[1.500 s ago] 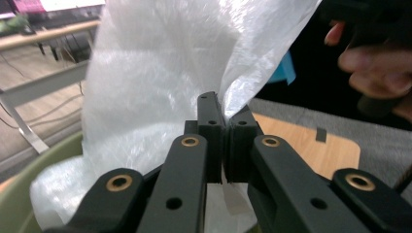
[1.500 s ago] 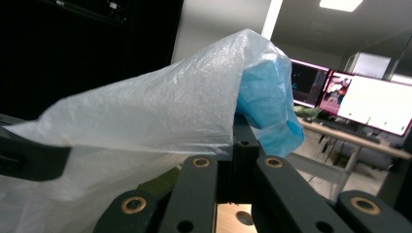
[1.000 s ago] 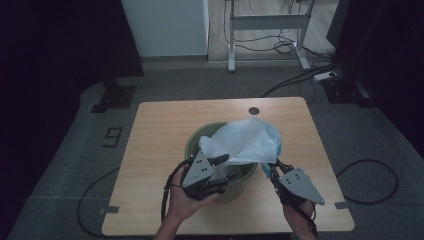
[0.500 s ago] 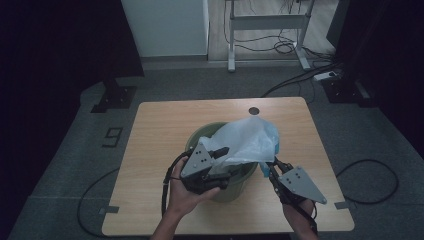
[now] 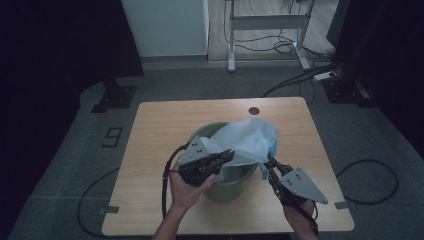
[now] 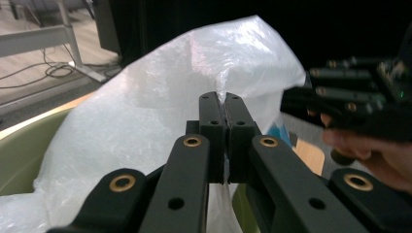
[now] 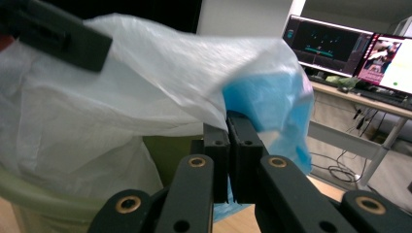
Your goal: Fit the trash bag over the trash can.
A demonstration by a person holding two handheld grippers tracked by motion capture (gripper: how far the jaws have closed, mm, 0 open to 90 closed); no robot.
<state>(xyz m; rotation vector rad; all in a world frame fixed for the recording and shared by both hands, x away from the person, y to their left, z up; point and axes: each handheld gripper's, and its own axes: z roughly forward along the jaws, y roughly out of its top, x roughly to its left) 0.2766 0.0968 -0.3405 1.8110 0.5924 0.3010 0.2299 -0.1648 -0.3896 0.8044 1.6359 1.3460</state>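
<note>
Fingers of the left gripper [image 5: 226, 156] have just been closing and now sit clamped on a fold of the plastic bag [image 5: 247, 142]; in the left gripper view the film is pinched flat between the pads [image 6: 214, 124]. Half a second ago that gripper stood open beside the bag, so this is the second grab landing. Right gripper [image 5: 271, 165] has its fingers shut tight on the bag's other edge, at the bin's right side, and hasn't shifted.

Both corners are held, so my read is the bag is ready to be spread and pulled down over the bin [image 5: 227, 182] rim. Not yet seated: the bag bulges up above the bin, partly inside it, with a blue patch hanging over the right rim.

Room to move:
- Bin sits near the desk's [image 5: 160, 130] front edge, well apart from the side edges.
- Desk behind and left of the bin is bare apart from a small round hole, so there's space to stretch outward.
- Grippers are close together over the bin's front rim; spreading wide risks tugging the light bin toward the person.
</note>
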